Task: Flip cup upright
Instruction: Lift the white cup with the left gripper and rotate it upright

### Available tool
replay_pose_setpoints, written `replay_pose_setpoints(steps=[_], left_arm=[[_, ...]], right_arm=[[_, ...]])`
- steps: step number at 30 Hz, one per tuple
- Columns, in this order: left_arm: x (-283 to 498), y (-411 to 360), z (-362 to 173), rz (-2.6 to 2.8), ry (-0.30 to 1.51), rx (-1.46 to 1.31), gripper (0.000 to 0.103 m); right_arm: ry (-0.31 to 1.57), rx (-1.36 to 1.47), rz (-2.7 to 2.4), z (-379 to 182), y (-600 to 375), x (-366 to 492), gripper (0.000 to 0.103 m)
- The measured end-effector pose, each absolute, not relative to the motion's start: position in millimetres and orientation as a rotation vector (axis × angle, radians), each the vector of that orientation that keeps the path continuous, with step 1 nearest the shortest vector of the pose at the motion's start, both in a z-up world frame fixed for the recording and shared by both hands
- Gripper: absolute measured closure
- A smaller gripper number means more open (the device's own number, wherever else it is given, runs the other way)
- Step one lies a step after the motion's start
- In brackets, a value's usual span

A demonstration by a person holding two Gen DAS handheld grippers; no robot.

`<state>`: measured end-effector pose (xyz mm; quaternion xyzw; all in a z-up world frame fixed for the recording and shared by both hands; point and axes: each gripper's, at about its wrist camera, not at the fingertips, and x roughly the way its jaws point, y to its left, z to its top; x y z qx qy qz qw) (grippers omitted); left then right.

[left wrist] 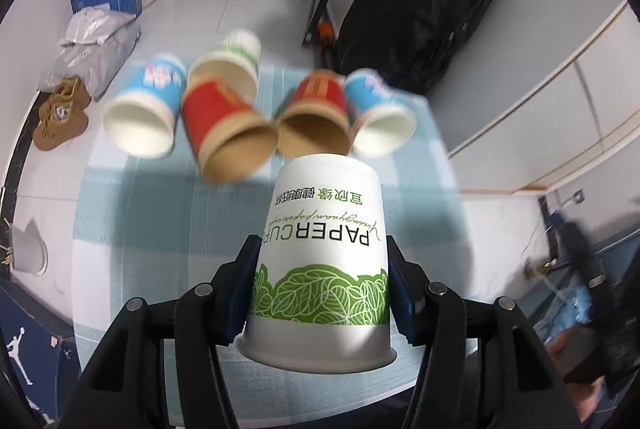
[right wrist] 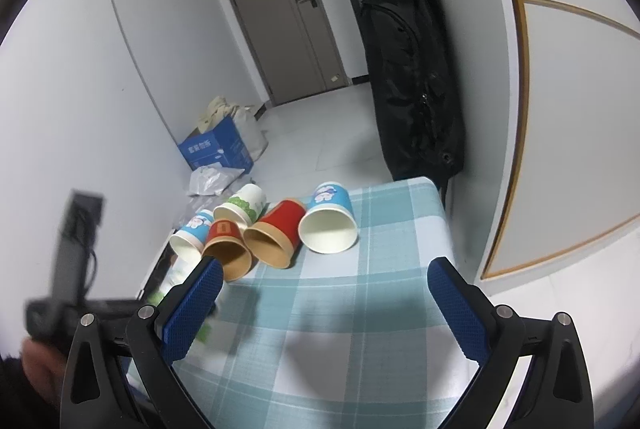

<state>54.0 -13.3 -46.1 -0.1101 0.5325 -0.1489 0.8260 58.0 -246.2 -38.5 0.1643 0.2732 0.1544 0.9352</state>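
Matt paper cup (left wrist: pixel 320 257); woven checked cloth (right wrist: pixel 340 309); textured tongs pads (right wrist: pixel 192 309).

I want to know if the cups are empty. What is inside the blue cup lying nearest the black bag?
The blue cup lies on its side, mouth toward the right wrist camera. Its white inside looks empty. The deepest part by its base is dim, so I cannot be fully sure.

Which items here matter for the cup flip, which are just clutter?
Job: green-leaf paper cup gripped by the left tongs; five tipped cups on the checked cloth; right tongs, open.

Clutter: blue box, black bag, shoes.
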Motion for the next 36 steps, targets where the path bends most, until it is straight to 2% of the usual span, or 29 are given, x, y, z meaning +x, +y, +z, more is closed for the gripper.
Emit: replay_pose_setpoints(steps=[5,20,36], left_arm=[[41,-4,-36,-0.313,1.071,-0.286,0.05],[8,44,-62,-0.301,1.059,-0.457,0.05],[9,45,-117,-0.318,1.186,-0.5,0.048]], right_arm=[[0.559,0.342,0.313,-38,-245,58,0.0],[0.553,0.274,0.4,-43,-208,21,0.0],[0.596,0.17,0.337,-65,-177,-11,0.001]])
